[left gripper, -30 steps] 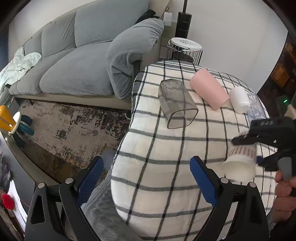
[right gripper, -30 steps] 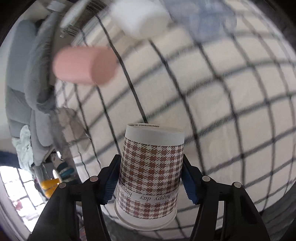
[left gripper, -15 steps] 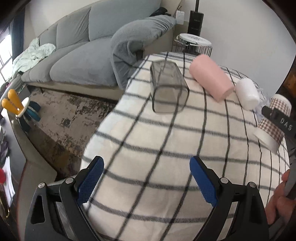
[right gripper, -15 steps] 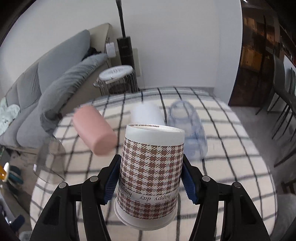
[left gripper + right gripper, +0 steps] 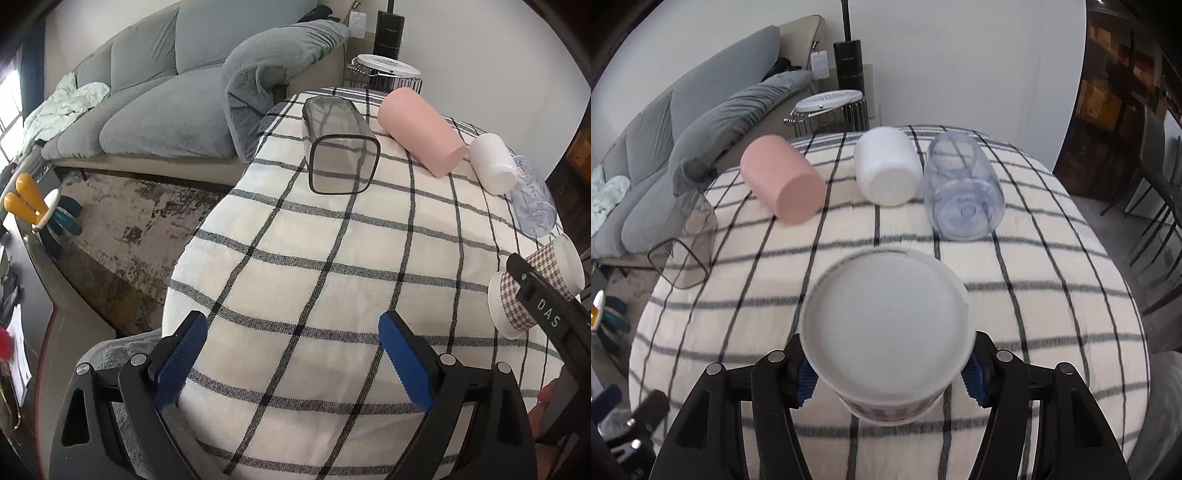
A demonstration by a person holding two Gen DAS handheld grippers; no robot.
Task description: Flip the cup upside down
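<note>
My right gripper (image 5: 886, 373) is shut on a brown houndstooth paper cup (image 5: 886, 332). The cup is tilted so that its white base faces the right wrist camera. In the left wrist view the cup (image 5: 535, 291) lies slanted in the right gripper at the right edge, just above the checked cloth (image 5: 314, 295). My left gripper (image 5: 291, 365) is open and empty over the near part of the cloth.
A smoky square tumbler (image 5: 340, 147), a pink cup (image 5: 421, 133), a white cup (image 5: 493, 162) and a clear bluish cup (image 5: 533, 203) lie on their sides at the far end. A grey sofa (image 5: 147, 110) stands to the left. A wire side table (image 5: 384, 74) stands behind.
My right gripper has turned, so the paper cup now shows its base to the camera instead of its side. The left gripper has drawn back a little from the table.
</note>
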